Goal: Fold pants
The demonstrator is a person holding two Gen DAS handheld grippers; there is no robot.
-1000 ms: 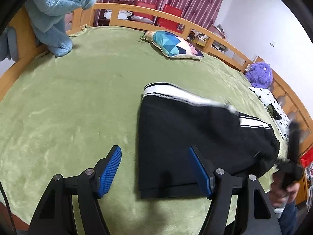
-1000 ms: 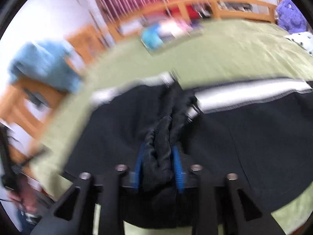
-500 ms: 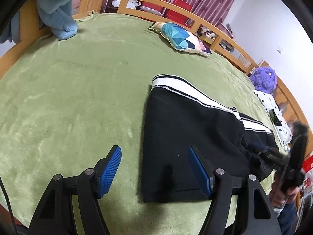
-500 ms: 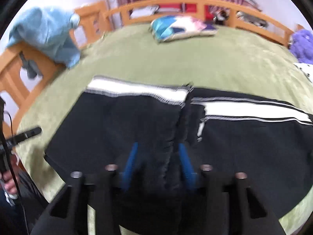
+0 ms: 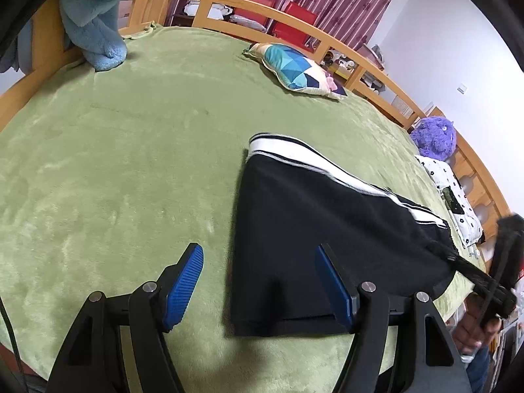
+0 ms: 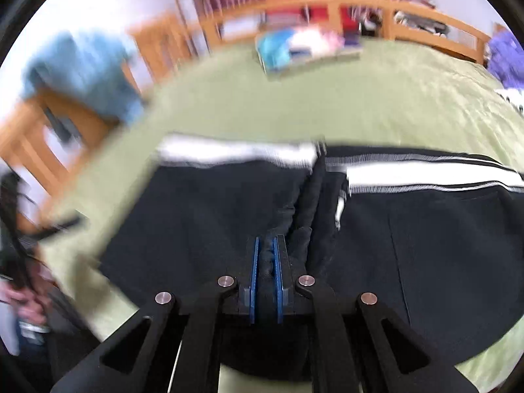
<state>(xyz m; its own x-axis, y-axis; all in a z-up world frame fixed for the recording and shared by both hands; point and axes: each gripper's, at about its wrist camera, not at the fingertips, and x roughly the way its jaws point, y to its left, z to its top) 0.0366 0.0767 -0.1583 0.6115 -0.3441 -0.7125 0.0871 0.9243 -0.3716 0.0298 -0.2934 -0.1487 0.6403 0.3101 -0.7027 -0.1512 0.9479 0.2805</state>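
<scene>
Pants [image 5: 314, 229] black, white-striped, no readable writing — right tongs [image 6: 266, 245] pinching fold, left tongs [image 5: 258, 262] wide, empty.

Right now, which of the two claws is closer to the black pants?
The right. The right claw is shut on a bunch of the black pants fabric. The left claw hangs open above the pants' near edge, gripping nothing.

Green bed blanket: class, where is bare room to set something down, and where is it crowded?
Bare: the green fleece blanket between the light blue plush towel, the geometric patterned pillow and the black white-striped pants. Crowded: the far corner by the purple plush toy.
</scene>
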